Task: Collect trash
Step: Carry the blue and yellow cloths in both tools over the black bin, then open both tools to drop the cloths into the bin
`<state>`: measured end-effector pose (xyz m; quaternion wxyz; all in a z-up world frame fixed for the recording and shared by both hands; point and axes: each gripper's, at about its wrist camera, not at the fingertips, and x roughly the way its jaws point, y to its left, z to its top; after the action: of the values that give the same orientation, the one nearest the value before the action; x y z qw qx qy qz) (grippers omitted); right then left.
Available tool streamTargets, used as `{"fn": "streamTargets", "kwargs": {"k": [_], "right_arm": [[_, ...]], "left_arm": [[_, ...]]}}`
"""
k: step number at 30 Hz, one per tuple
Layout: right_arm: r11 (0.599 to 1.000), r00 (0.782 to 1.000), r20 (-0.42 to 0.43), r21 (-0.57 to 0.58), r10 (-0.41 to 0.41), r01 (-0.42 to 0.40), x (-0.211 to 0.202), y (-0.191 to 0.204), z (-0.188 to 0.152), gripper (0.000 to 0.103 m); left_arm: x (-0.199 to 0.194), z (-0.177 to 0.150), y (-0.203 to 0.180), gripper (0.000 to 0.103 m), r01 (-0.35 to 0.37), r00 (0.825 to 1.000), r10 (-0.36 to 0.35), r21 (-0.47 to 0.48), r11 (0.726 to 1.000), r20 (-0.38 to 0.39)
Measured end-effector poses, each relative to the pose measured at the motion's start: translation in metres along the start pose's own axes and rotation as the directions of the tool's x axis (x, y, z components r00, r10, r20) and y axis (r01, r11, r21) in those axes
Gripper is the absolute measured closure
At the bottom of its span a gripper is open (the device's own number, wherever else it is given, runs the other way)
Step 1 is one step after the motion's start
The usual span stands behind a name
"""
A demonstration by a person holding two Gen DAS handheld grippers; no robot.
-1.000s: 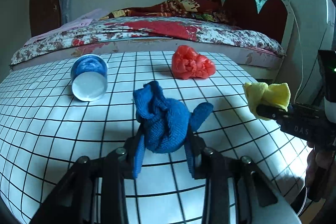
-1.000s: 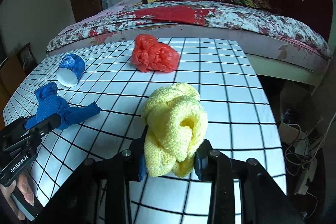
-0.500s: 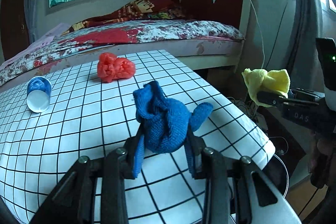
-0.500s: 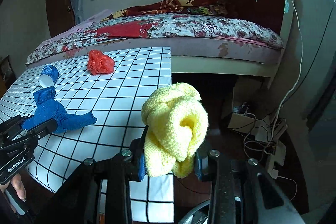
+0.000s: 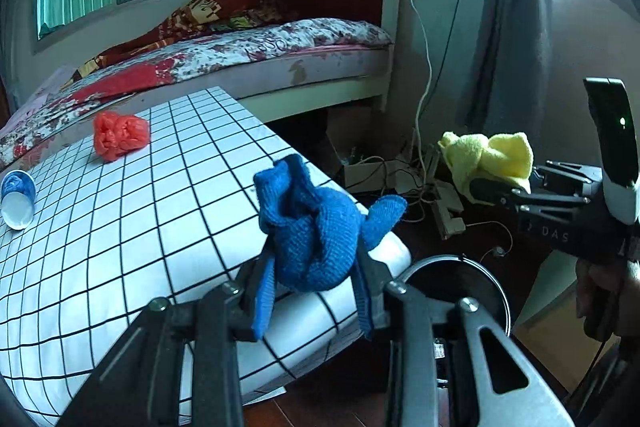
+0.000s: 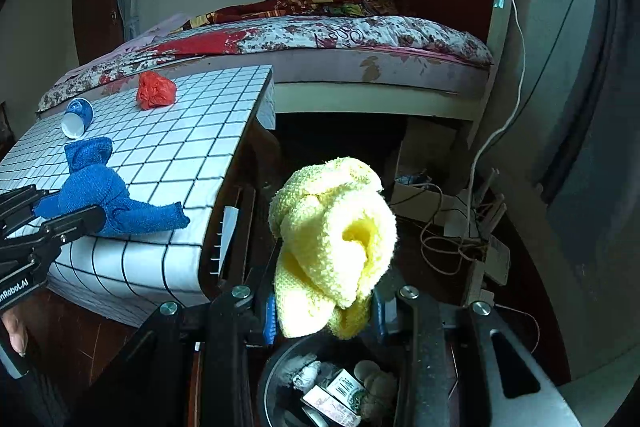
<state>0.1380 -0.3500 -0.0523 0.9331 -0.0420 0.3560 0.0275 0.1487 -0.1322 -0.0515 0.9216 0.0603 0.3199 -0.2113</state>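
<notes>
The checked table [image 5: 132, 227] lies to the left of and below both grippers, and the bed [image 6: 328, 39] stands far ahead of them. Just below the right gripper [image 6: 326, 311] is the round black trash bin [image 6: 276, 375], already with paper scraps and a small box inside; in the left view its rim [image 5: 492, 279] shows just to the right of the fingers.

The right gripper is clamped on a yellow knitted cloth [image 6: 334, 239], which bulges above the jaws, directly over the bin mouth. The left gripper [image 5: 316, 291] pinches a blue knitted cloth [image 5: 312, 231] over the table's corner, not yet over the bin.

Both cloths look light, soft and easy to squeeze. They will probably drop without bouncing, but the loose tail of the blue one could catch on a finger. A hold at the thick middle seems safest.

A crumpled red plastic bag [image 5: 120, 135] and a tipped blue cup [image 5: 18, 201] rest far to the left on the table. Cables [image 6: 448, 235] on the floor ahead are not in the way.
</notes>
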Motion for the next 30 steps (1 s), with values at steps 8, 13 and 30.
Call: {"fn": "streamTargets", "kwargs": {"k": [8,13,30], "right_arm": [[0.999,0.999,-0.049,0.033,-0.018,0.019,-0.009,-0.042,-0.036,0.067],[1.000,0.994,-0.105,0.030,-0.002,0.005,-0.003,-0.058,-0.063,0.067],[0.996,0.954,-0.290,-0.021,0.072,-0.081,0.021,-0.074,-0.120,0.066]], "left_arm": [[0.016,-0.002,-0.053,0.068,0.088,0.996,-0.087,0.057,0.994,-0.029],[0.025,-0.010,-0.083,0.068,0.141,0.989,-0.136,0.088,0.986,-0.058],[0.077,-0.052,-0.132,0.068,0.244,0.946,-0.216,0.092,0.965,-0.242]]}}
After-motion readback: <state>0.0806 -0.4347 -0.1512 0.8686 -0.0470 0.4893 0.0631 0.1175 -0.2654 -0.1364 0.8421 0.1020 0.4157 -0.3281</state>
